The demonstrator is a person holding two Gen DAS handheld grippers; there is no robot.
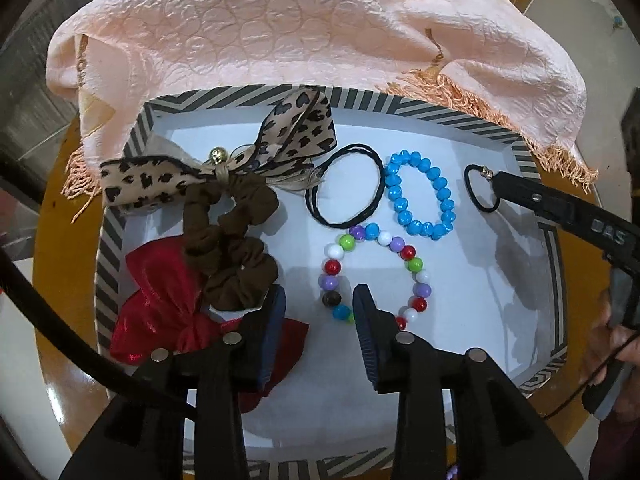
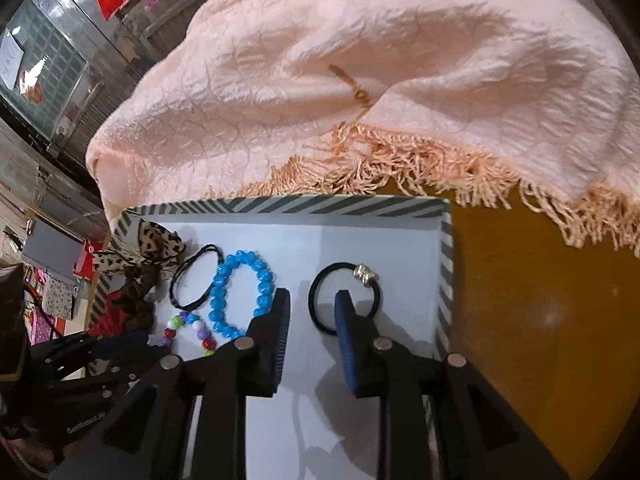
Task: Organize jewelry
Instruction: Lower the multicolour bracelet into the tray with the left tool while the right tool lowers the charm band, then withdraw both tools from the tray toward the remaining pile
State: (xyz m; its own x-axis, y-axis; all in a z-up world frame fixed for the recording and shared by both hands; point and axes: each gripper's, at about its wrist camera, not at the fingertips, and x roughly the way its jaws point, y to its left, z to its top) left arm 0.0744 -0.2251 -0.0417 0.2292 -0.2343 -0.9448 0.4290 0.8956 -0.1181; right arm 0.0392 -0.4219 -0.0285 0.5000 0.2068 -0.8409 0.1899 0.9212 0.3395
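Currently both grippers sit spread, gripping nothing. Right gripper (image 2: 310, 300) hangs over the black hair tie with metal charm (image 2: 345, 295), which lies in the striped box (image 2: 280, 205) near its right wall. Left gripper (image 1: 320, 300) hovers by the multicolor bead bracelet (image 1: 374, 272); blue bead bracelet (image 1: 420, 196) lies beyond.

The pink cloth (image 1: 304, 32) is crinkled and matt, fringed at its edge — the red bow (image 1: 160, 300) has a metallic sheen. The blue bead bracelet (image 1: 420, 196) looks like glossy plastic, the brown scrunchie (image 1: 236, 252) soft matt fabric. The counter (image 2: 540, 300) is smooth, glossy wood — the striped box (image 2: 446, 260) is paper-like.
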